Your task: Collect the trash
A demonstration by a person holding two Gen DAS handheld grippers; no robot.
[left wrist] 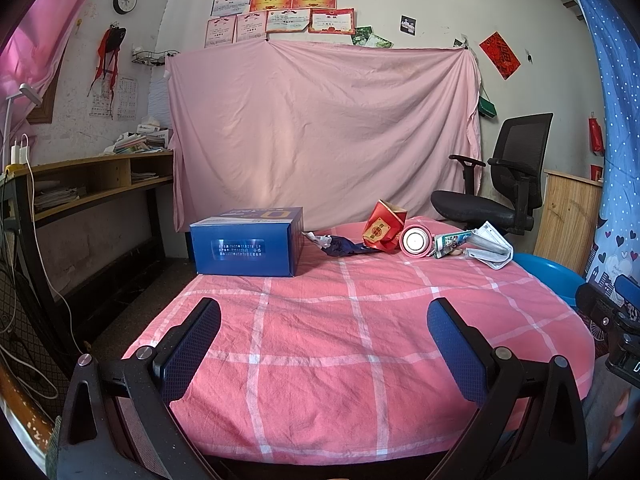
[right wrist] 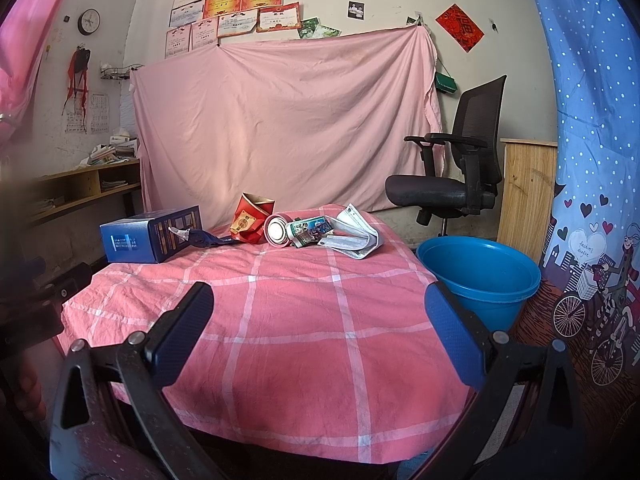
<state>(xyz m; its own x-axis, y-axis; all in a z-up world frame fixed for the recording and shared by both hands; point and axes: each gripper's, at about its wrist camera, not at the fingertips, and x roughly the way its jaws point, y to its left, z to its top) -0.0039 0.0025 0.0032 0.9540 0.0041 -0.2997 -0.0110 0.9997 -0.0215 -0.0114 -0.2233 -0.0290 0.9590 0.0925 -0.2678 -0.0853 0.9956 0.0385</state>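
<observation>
Pink checked tablecloth [right wrist: 280,340] over table, legs hidden
Blue bucket [right wrist: 480,276] on floor at 3 o'clock, base cut off by table edge
Blue box [right wrist: 148,236] at 10 o'clock
Trash along far edge, 12 o'clock: folded white papers [right wrist: 356,236], crushed red carton [right wrist: 250,220], pink can [right wrist: 277,231], print unreadable
Left gripper [left wrist: 324,344], right gripper [right wrist: 320,332]: jaws wide apart, empty

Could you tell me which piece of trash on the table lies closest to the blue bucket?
The folded white paper, at the right end of the trash row, is nearest the blue bucket. The red carton, pink cup and blue box all sit farther left.
</observation>
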